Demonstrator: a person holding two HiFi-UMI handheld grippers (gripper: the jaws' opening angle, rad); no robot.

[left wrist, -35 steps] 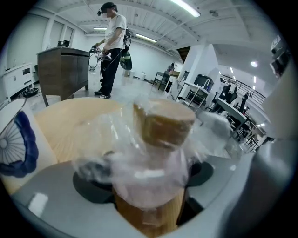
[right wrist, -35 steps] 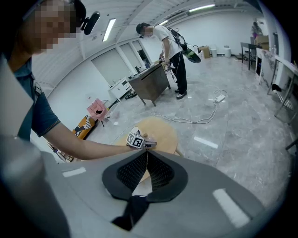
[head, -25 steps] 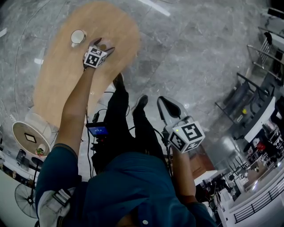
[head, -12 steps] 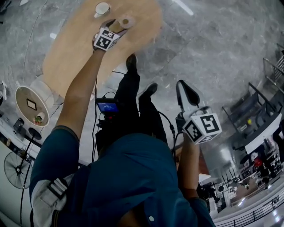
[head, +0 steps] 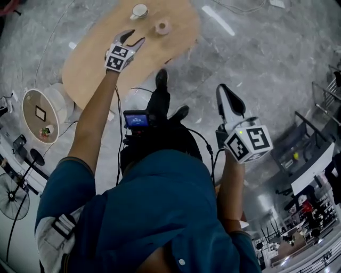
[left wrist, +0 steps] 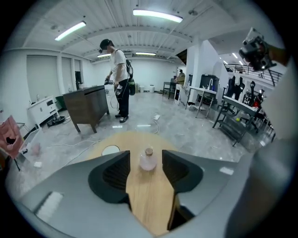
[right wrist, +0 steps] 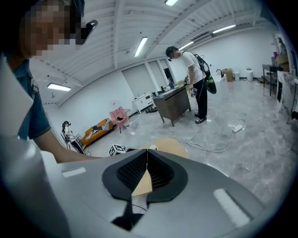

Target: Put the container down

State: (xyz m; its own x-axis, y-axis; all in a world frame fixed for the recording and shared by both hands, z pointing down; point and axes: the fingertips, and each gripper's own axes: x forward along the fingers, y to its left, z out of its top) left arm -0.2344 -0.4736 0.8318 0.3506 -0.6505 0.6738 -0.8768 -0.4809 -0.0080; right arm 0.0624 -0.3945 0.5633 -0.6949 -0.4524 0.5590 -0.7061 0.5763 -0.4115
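Head view: the oval wooden bench [head: 85, 66] lies far off, the left claw [head: 132, 38] over it, half-open, closing on nothing, the right claw [head: 226, 91] shut and empty near the person. The container [head: 162, 26], a small corked bottle, stands upright on the bench just beyond the left claw; a careless sweep could topple it. A white cup [head: 139, 10] sits further left, clear of both

Strip lights [left wrist: 157, 15] shine over grey marble floor [head: 256, 64]

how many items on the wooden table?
2. A pink bottle stands near the far end of the table; a white cup sits beside it, apart. Part of the tabletop is out of sight.
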